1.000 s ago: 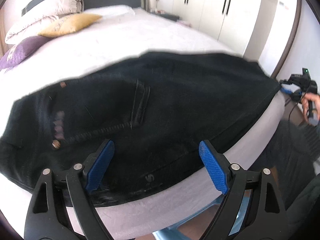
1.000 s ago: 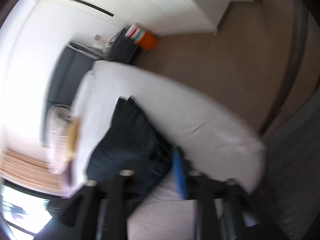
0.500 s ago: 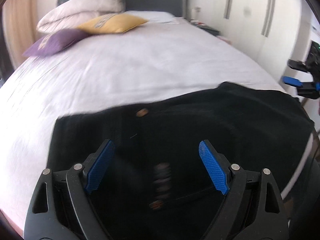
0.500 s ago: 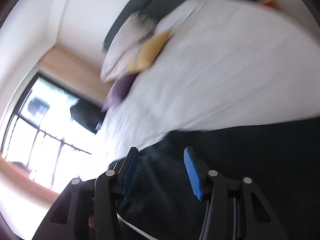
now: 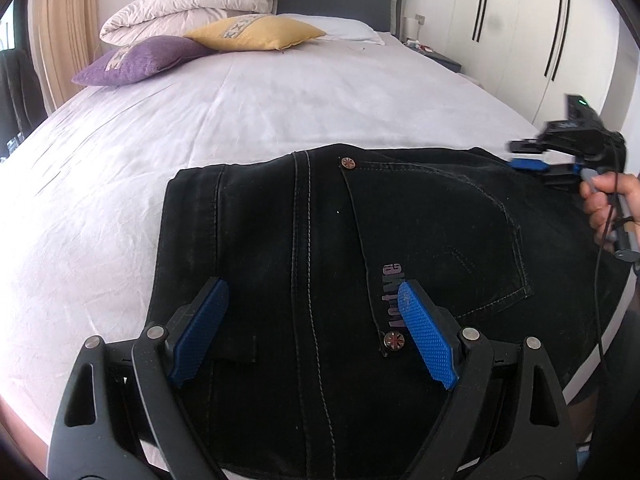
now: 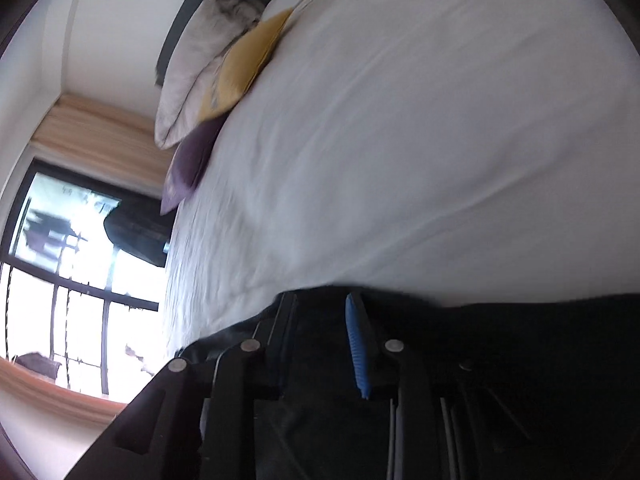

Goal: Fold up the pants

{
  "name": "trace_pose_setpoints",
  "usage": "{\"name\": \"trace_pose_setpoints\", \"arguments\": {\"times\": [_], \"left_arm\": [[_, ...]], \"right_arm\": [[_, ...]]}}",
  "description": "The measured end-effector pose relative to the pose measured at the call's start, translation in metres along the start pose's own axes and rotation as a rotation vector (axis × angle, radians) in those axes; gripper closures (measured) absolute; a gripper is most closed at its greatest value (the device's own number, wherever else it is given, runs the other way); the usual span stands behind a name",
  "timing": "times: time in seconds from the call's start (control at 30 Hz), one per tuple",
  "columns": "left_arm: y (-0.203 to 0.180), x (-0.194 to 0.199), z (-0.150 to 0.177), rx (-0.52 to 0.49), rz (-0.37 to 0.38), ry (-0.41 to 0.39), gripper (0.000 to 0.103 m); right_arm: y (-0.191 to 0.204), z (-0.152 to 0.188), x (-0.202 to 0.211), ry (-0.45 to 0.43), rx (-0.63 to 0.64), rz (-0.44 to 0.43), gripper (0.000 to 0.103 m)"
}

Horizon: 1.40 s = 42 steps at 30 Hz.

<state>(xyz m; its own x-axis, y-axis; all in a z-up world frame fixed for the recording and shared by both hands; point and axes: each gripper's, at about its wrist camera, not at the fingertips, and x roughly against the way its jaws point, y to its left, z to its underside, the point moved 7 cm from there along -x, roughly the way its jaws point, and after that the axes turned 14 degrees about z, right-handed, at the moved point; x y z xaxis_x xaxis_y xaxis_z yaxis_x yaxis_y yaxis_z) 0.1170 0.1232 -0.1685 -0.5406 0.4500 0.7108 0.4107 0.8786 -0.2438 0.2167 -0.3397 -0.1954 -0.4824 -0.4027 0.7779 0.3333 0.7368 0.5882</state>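
Observation:
Black jeans (image 5: 328, 272) lie folded flat at the near edge of the bed, back pocket and rivets facing up. My left gripper (image 5: 316, 336) is open and empty, hovering just above the jeans near their waist. My right gripper (image 5: 528, 160) shows at the right edge of the left wrist view, held in a hand over the far right end of the jeans. In the right wrist view the right gripper (image 6: 320, 336) is rolled sideways over the dark jeans (image 6: 520, 360), its jaws a little apart with nothing between them.
The bed (image 5: 280, 92) has a white sheet. A purple cushion (image 5: 136, 60), a yellow cushion (image 5: 256, 32) and a folded duvet (image 5: 188, 0) lie by the grey headboard. White wardrobes (image 5: 520, 28) stand at the right. A window (image 6: 60, 280) is at the left.
The left gripper has swung from the bed's side edge to hover over the folded jeans, still open. The right gripper has swung from facing the floor to above the jeans' right end.

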Motion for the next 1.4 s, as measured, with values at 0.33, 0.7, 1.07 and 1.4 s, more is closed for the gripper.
{"name": "trace_pose_setpoints", "arguments": {"times": [0.33, 0.7, 1.07, 1.4], "left_arm": [[-0.065, 0.026, -0.002, -0.01, 0.026, -0.057, 0.017], [-0.205, 0.0, -0.014, -0.171, 0.206, -0.003, 0.017], [-0.312, -0.025, -0.029, -0.186, 0.346, 0.024, 0.017], [-0.368, -0.018, -0.021, -0.223, 0.43, 0.045, 0.017]], "right_arm": [[-0.122, 0.072, 0.125, -0.153, -0.196, -0.037, 0.058], [-0.345, 0.112, 0.266, -0.415, -0.635, -0.019, 0.092], [-0.374, 0.13, 0.34, -0.519, -0.663, -0.05, 0.024], [-0.326, 0.124, 0.266, -0.433, -0.72, -0.129, 0.024]]}}
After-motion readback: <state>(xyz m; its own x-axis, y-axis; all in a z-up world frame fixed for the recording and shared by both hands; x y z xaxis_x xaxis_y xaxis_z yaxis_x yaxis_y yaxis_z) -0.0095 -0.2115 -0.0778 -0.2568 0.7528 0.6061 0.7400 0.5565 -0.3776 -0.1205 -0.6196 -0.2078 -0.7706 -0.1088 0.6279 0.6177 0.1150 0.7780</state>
